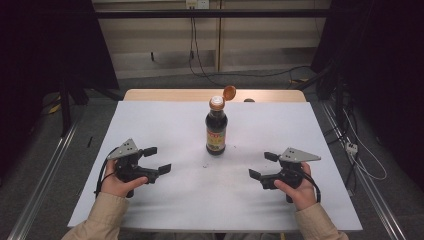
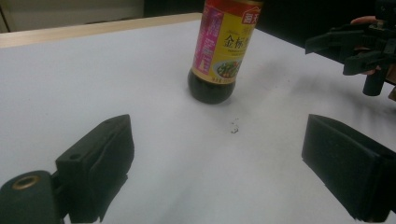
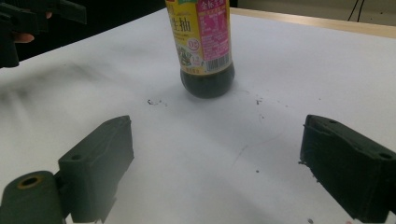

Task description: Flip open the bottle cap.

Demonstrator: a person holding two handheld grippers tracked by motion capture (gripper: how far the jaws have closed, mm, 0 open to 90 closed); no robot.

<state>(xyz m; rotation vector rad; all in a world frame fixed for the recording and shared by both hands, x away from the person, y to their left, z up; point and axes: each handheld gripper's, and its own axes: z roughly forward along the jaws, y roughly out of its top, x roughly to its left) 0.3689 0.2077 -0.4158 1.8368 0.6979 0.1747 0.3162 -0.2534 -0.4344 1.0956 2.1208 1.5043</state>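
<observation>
Glossy dark bottle point(image 1: 216, 129), cap flipped, stands between both spread, empty hand-held grippers point(image 1: 154, 161) point(image 1: 263, 165).

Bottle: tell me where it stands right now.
In the high view the bottle stands upright at the middle of the white sheet, its flip cap open, ahead of and between the left gripper and the right gripper, touching neither.

Wood table point(image 1: 150, 95) w/ white sheet point(image 1: 165, 130); soy bottle point(image 1: 216, 131) upright mid-sheet.
</observation>
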